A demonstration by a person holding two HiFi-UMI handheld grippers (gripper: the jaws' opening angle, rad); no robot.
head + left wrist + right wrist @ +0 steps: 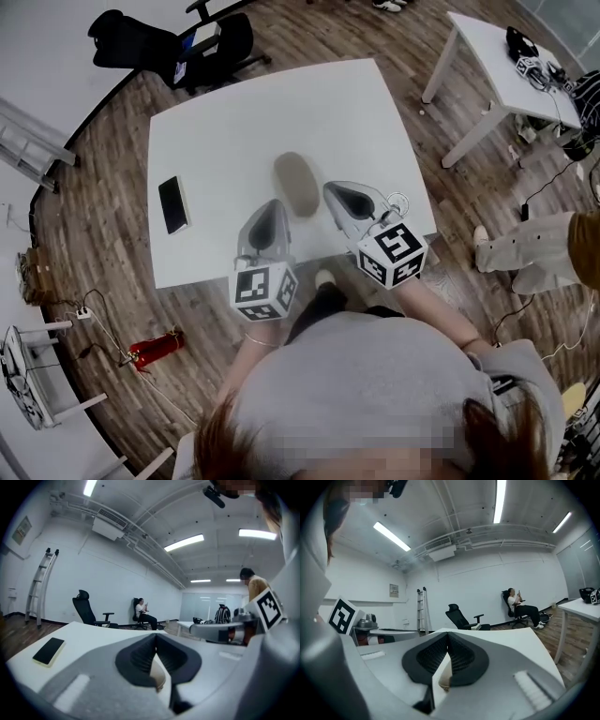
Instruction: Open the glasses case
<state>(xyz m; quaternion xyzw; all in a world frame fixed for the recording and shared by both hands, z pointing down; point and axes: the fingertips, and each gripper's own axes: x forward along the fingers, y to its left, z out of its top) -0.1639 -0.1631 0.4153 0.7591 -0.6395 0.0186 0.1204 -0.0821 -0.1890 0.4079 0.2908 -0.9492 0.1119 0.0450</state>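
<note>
One glasses case (296, 184), lengthwise front-to-back

Beige glasses case (297, 183), seemingly closed, on table (234, 112)

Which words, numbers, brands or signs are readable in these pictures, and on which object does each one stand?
No readable words or numbers anywhere.
Black-and-white square markers on the two cubes: patterns only, no letters.
Framed wall notice: too small to read.
Dark rectangular phone: shows no text.

Left gripper (273, 206) and right gripper (333, 190), jaws together, seemingly pointing level.
</note>
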